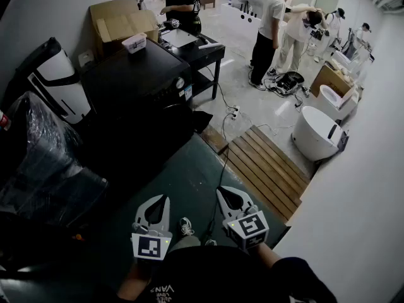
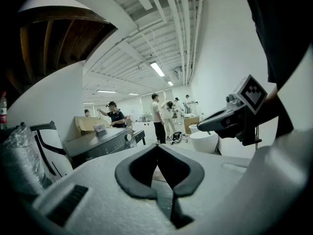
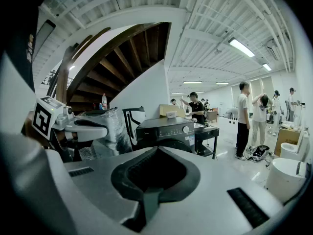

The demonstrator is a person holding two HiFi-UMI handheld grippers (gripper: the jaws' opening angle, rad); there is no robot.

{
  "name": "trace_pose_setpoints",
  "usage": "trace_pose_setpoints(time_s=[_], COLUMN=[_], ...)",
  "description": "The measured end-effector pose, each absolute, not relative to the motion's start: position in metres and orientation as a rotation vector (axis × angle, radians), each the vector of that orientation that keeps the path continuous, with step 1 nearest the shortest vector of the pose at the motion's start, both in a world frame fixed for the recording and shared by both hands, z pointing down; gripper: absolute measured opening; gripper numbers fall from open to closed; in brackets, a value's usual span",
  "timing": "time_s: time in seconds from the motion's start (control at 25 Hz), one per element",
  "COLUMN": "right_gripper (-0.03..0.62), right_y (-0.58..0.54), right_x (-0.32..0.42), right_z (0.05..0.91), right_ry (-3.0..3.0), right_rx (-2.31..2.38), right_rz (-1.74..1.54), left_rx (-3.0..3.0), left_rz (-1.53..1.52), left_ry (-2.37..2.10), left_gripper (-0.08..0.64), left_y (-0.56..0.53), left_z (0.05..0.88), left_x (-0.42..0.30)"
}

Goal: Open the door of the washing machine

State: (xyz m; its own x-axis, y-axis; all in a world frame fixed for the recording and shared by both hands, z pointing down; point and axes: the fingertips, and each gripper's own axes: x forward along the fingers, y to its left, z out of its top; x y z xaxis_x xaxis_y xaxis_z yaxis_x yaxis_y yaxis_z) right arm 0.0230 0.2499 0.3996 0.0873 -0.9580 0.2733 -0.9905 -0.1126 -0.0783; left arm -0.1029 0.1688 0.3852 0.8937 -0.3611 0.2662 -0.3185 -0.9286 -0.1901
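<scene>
The black front-loading washing machine (image 1: 136, 84) stands ahead of me on a dark green mat, its door side in shadow and its door closed. It also shows in the left gripper view, where the washing machine (image 2: 100, 142) is far left of centre, and in the right gripper view, where the washing machine (image 3: 167, 131) is straight ahead. My left gripper (image 1: 166, 198) and right gripper (image 1: 220, 191) are held side by side low in the head view, well short of the machine. Both are shut and hold nothing.
A small white box (image 1: 134, 41) sits on the machine's top, with a cardboard box (image 1: 120, 19) behind. A plastic-wrapped bundle (image 1: 38, 163) stands at left. A black table (image 1: 203, 49), a wooden slat platform (image 1: 268, 166), a white tub (image 1: 315, 131) and several people (image 1: 271, 30) are to the right.
</scene>
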Motion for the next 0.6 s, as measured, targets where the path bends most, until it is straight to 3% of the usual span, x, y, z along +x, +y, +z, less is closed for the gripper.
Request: trace_pose_setpoints(time_s=[0.52,0.6], right_gripper=[0.003,0.045], right_y=[0.199,0.185], right_x=[0.038,0.040], right_z=[0.401,0.402], right_ry=[-1.996,-1.992], right_rx=[2.295,2.293], right_rz=[0.381,0.367], left_rx=[-2.971,-2.975], left_rz=[-0.506,-0.512], left_ry=[0.484,0.453], left_gripper=[0.021,0.023], left_y=[0.117,0.105], left_z=[0.401,0.404], left_x=[-0.091,-0.087])
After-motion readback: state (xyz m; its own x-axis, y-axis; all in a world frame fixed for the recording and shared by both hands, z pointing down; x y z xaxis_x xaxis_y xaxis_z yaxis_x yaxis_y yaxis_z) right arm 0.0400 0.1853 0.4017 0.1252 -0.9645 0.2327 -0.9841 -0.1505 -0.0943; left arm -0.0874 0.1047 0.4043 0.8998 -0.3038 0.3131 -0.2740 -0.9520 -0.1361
